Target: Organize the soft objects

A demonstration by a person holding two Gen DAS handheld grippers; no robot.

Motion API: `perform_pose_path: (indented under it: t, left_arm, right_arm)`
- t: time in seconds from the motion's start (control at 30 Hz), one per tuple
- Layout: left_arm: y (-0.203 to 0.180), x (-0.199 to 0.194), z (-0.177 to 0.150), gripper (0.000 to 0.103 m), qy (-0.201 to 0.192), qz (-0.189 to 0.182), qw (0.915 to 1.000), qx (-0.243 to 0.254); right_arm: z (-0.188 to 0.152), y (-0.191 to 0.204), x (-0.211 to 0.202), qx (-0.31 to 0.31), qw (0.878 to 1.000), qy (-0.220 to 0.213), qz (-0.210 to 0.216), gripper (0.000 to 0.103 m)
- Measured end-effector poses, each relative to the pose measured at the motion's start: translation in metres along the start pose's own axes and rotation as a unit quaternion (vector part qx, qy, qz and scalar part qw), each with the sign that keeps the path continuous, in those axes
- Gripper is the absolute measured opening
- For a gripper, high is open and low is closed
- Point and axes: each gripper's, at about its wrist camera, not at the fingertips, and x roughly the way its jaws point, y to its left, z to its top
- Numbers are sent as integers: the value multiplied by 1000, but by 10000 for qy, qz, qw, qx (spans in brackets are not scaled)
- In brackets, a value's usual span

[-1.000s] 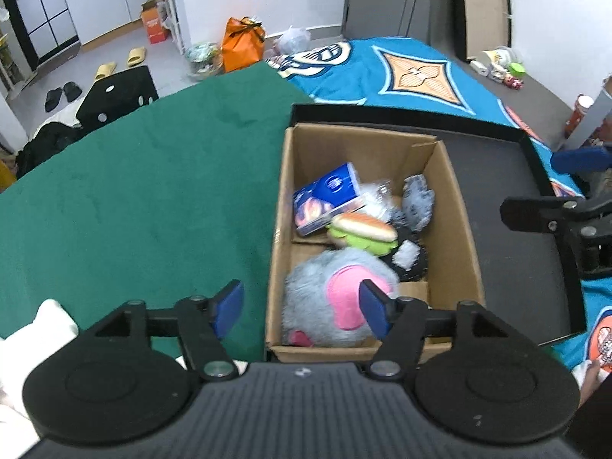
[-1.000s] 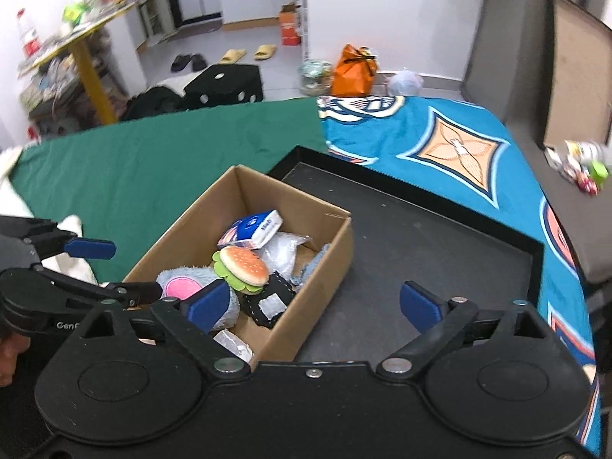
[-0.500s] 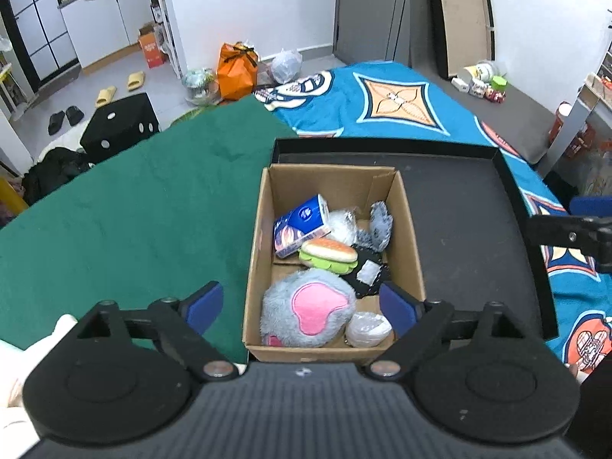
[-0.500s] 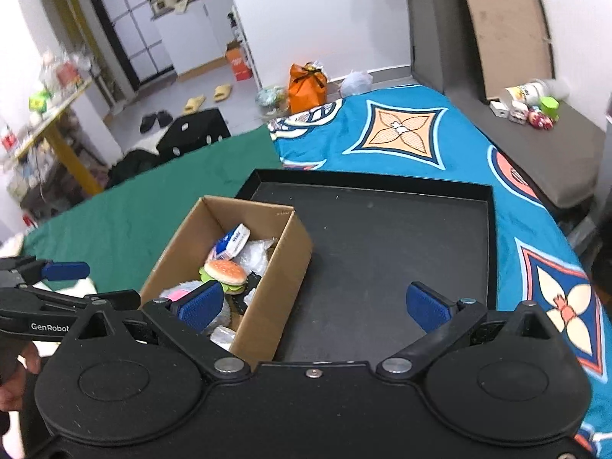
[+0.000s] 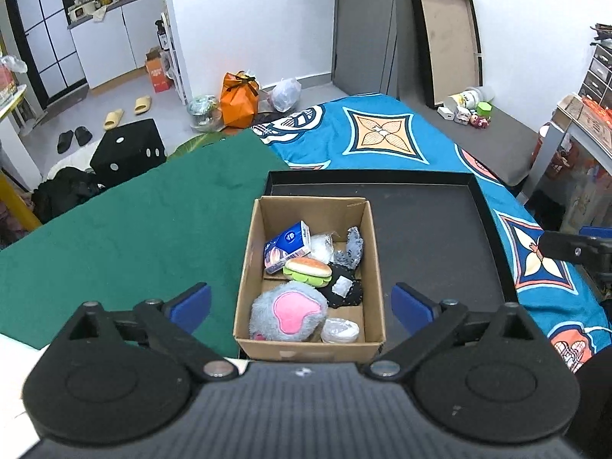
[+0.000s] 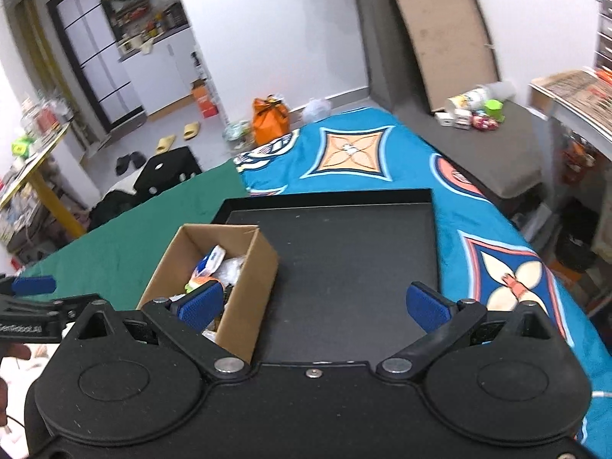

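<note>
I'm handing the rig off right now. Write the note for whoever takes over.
Left gripper: open, empty, above the box.
Right gripper: open, empty, above the black tray.
Box stands in the tray's left part.
Done: in the box lie a grey-pink plush, burger toy, tissue pack, black pouch, grey cloth and clear bags.
Left: no loose soft things visible; check outside the views.

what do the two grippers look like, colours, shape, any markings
Both are matte black. The left gripper has a ribbed body, two round discs with angular linkage arms on silver pivot bolts, and blue pads on its fingers. The right gripper has the same build, with textured blue pads. White lettering shows on the left gripper's side in the right wrist view; it is too blurred to read.
</note>
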Motion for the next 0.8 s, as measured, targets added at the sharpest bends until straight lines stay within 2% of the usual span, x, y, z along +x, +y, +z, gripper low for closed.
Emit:
perform_pose_path:
  t: [0.43,0.8]
  left_arm:
    - [-12,-42,-4,100,-263,-75,9996,-104]
    - [-18,-90,-14,100,-652,-20,9979,18]
  right_arm:
    - [-13,-11,-48,282,9991,-309,27,103]
    - [-26,-3,-89,311,9976,-578,-206,103]
